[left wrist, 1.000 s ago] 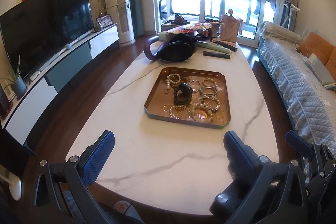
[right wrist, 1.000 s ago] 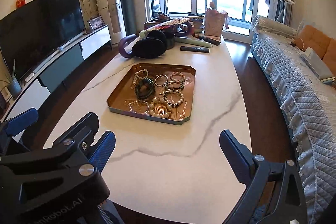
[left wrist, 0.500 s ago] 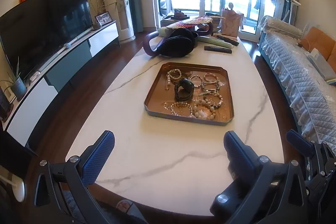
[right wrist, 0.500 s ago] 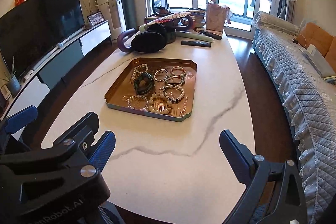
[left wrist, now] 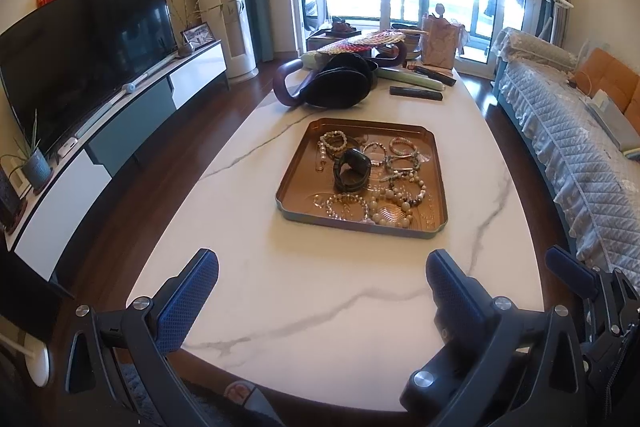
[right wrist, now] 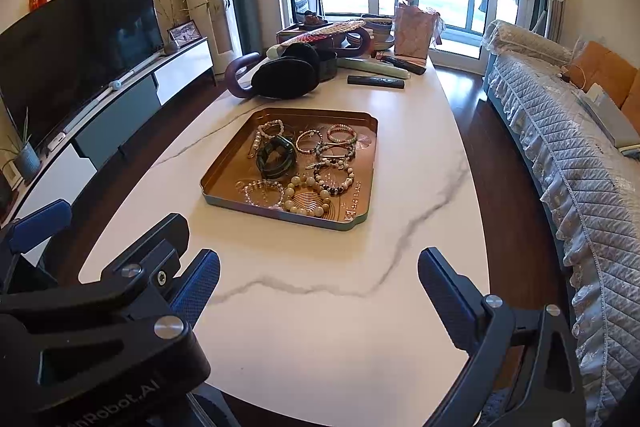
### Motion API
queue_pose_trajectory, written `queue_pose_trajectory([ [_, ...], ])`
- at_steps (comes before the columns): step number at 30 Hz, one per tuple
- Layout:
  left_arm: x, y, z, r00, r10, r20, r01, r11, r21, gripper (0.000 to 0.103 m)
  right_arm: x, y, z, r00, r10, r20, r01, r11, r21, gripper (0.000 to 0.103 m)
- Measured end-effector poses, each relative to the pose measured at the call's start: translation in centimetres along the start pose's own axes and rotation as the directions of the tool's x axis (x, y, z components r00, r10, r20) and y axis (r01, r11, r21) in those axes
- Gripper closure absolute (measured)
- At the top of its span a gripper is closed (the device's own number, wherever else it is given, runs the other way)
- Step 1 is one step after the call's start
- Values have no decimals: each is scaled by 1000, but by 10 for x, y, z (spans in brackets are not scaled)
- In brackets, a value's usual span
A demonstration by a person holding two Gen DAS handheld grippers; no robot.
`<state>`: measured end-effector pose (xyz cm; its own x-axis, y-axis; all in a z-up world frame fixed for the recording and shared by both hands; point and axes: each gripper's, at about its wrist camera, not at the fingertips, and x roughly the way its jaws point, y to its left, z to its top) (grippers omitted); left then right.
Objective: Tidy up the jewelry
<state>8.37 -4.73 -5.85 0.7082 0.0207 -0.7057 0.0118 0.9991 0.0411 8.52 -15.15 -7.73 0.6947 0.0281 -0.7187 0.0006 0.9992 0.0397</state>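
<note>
From the left wrist view, the left tool [left wrist: 320,281] hangs over the near part of the white marble desk [left wrist: 280,307], its blue fingers [left wrist: 188,301] spread wide and holding nothing. Farther on the desk lies the copper tray [left wrist: 298,163] with the jewelry: a dark bangle [left wrist: 351,171] in the middle, bead bracelets [left wrist: 396,203] around it.

From the right wrist view, the right tool [right wrist: 318,285] is also released and empty, above the near desk edge. The tray [right wrist: 228,167] sits ahead, slightly to the left, well apart from both tools. Behind it lies a black bag [right wrist: 286,77].
</note>
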Motion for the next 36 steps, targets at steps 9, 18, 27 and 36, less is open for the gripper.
queue_pose_trajectory([
  [9, 1, -1, 1, 1000, -2, -3, 2, 1000, 2, 0, -1, -2, 0, 1000, 0, -3, 0, 1000, -1, 4],
  [18, 1, -2, 0, 1000, -4, -9, 4, 1000, 7, 0, 0, -3, 0, 1000, -1, -9, 1, 1000, 3, 4],
  [27, 1, -2, 0, 1000, -3, -10, 4, 1000, 8, 0, 0, -2, -1, 1000, 0, -10, 0, 1000, 3, 4],
  [36, 1, -2, -1, 1000, -4, -11, 5, 1000, 9, 0, 0, -2, -1, 1000, 2, -12, -2, 1000, 3, 4],
])
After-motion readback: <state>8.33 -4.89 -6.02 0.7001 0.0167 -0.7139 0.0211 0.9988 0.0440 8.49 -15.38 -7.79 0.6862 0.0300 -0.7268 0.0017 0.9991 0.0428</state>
